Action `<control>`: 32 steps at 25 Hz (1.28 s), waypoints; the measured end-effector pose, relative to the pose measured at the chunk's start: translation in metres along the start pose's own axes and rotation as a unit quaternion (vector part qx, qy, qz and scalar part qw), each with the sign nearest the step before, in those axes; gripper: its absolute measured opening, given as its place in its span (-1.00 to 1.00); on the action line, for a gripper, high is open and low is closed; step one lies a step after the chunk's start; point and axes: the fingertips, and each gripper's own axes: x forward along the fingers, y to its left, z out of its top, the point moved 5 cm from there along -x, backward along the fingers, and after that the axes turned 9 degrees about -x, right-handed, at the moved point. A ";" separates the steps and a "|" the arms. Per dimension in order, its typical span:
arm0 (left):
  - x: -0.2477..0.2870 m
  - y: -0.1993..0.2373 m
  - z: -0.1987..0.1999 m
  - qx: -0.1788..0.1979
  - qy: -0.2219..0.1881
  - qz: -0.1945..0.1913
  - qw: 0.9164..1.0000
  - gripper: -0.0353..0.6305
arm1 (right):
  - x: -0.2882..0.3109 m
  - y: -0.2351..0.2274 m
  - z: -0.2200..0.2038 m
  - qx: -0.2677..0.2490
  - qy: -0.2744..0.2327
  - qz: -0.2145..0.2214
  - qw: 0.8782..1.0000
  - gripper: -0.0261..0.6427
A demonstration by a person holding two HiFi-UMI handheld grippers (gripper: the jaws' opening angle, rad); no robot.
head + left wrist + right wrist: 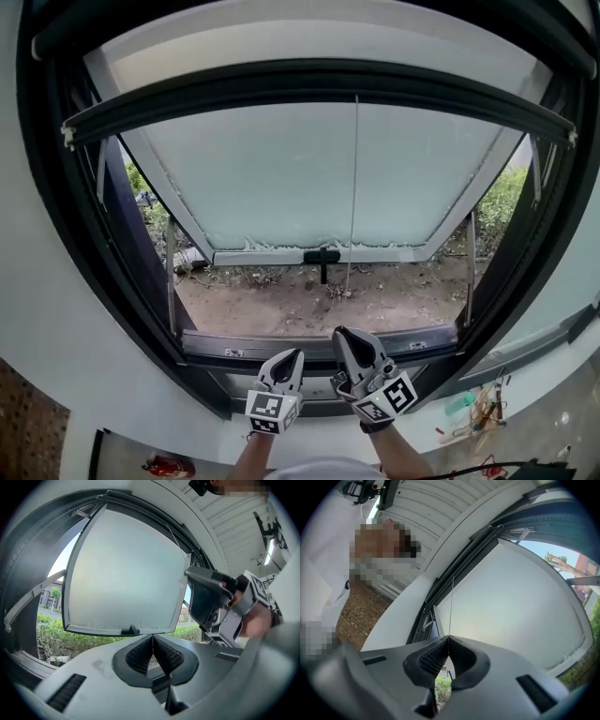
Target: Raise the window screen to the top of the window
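The right gripper (343, 334) is clamped on the thin pull cord (353, 187). The cord runs up to the dark bar of the window screen (319, 82), high above both grippers. The left gripper (292, 355), just beside it, has its jaws together on nothing. The screen's mesh is hard to make out, perhaps above the bar.

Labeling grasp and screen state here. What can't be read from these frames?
- Cord bottom end: head view, too thin to follow to the right gripper; right gripper view, the shut jaws cover it.
- Screen mesh: too fine in every view to tell whether any hangs from the bar.
- Left gripper: head view, jaws too small to read; its own view shows them shut.
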 end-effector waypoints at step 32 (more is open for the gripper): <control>-0.002 -0.008 -0.004 -0.004 0.009 -0.008 1.000 -0.88 | -0.051 0.005 -0.084 0.093 0.270 -0.094 0.954 -0.92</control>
